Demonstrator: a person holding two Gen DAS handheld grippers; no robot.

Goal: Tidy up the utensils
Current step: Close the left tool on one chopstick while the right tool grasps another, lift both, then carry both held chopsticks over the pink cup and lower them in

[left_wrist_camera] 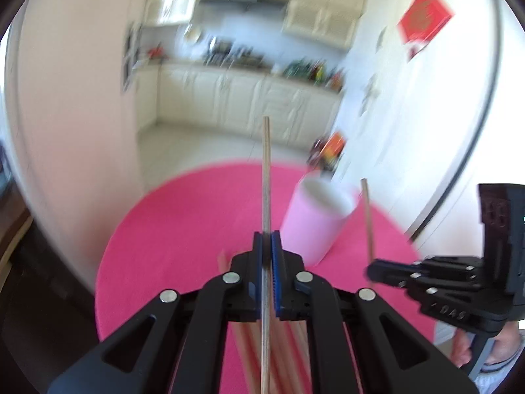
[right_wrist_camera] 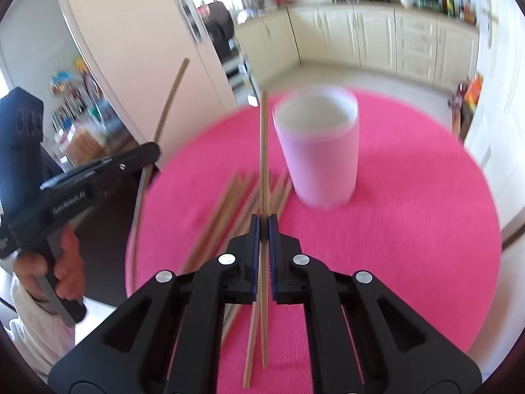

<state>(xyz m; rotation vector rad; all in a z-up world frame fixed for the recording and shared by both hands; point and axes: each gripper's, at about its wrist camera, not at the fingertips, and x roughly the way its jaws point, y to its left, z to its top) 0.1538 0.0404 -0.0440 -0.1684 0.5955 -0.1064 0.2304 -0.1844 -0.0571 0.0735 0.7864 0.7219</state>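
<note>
Left wrist view: each claw (left_wrist_camera: 267, 239) (right_wrist_camera: 263, 225) clamps one thin, pale wooden chopstick (left_wrist_camera: 266, 170) (right_wrist_camera: 263, 151).

Your left wrist camera sits just behind the left gripper (left_wrist_camera: 267, 239), looking forward and downward along its fingers over the round pink table (left_wrist_camera: 183, 216) toward the cream kitchen cabinets (left_wrist_camera: 236, 98), with the right gripper (left_wrist_camera: 372, 271) entering at the right edge. Your right wrist camera rides the same way behind the right gripper (right_wrist_camera: 263, 225), close above the table (right_wrist_camera: 410, 229) and facing the same cabinets (right_wrist_camera: 377, 39), with the left gripper (right_wrist_camera: 154, 151) at its left edge. Both views share the tabletop, the pale pink cup (left_wrist_camera: 315, 220) (right_wrist_camera: 320, 157) and the far kitchen, all somewhat blurred.
</note>
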